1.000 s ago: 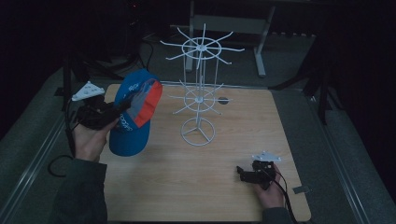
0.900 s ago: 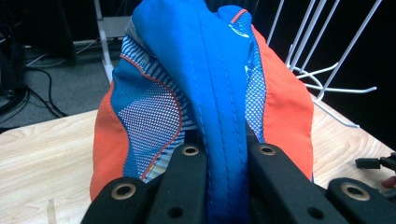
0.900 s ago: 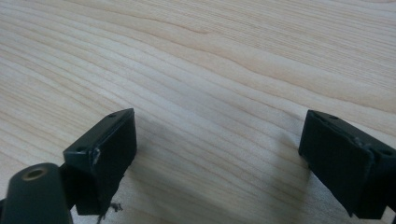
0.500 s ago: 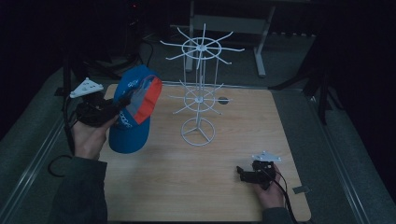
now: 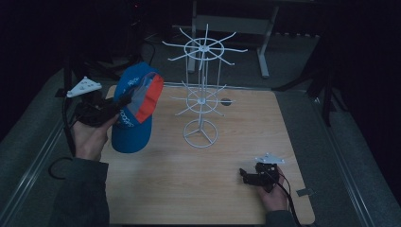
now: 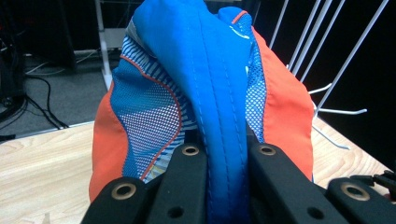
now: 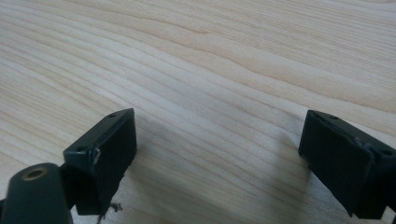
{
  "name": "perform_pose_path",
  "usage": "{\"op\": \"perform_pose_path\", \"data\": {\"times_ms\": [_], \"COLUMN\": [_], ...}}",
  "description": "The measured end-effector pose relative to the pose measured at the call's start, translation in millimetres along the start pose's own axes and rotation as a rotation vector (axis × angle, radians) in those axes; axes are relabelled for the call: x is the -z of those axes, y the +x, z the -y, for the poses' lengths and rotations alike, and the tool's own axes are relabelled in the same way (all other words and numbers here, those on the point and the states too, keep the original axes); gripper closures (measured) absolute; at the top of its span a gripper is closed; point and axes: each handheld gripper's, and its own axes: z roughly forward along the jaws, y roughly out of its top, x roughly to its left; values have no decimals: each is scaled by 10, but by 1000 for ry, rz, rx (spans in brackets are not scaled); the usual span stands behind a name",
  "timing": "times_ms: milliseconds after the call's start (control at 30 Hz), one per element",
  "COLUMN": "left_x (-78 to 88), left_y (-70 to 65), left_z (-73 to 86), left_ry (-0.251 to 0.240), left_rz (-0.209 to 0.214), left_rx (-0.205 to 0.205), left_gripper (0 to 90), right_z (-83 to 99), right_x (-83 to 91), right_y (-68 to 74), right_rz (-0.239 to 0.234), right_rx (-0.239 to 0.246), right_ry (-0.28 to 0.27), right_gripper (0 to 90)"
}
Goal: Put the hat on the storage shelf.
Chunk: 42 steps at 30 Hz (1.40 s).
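Observation:
A blue and orange cap (image 5: 137, 106) hangs above the left part of the wooden table (image 5: 236, 132), held up off the surface. My left gripper (image 5: 116, 105) is shut on the cap's blue fabric (image 6: 224, 107), which is pinched between the two black jaws. A white wire rack (image 5: 202, 90) with two tiers of spokes stands at the table's middle, just right of the cap. My right gripper (image 5: 246, 176) rests low near the front right of the table, open, with bare wood between its fingers (image 7: 105, 154).
White rack spokes (image 6: 327, 56) run close behind the cap on its right. A small dark round spot (image 5: 226, 101) lies on the table behind the rack. Dark floor, cables and a table frame (image 5: 265, 28) lie beyond the far edge.
The left hand has lifted the cap slightly and shifted it a little toward the rack. The right gripper has not moved.

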Motion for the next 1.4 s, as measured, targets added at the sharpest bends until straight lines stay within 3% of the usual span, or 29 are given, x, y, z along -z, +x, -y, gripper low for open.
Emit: {"op": "perform_pose_path", "data": {"times_ms": [1267,1400], "left_x": [92,96], "left_y": [63,78], "left_z": [-214,-237], "left_ry": [-70,-77], "left_rz": [29,49], "left_rx": [35,49], "left_gripper": [887,887], "right_z": [0,0], "right_x": [0,1], "right_y": [-2,-1], "right_rz": [0,0], "right_rx": [3,2], "right_ry": [0,1], "right_gripper": [110,111]}}
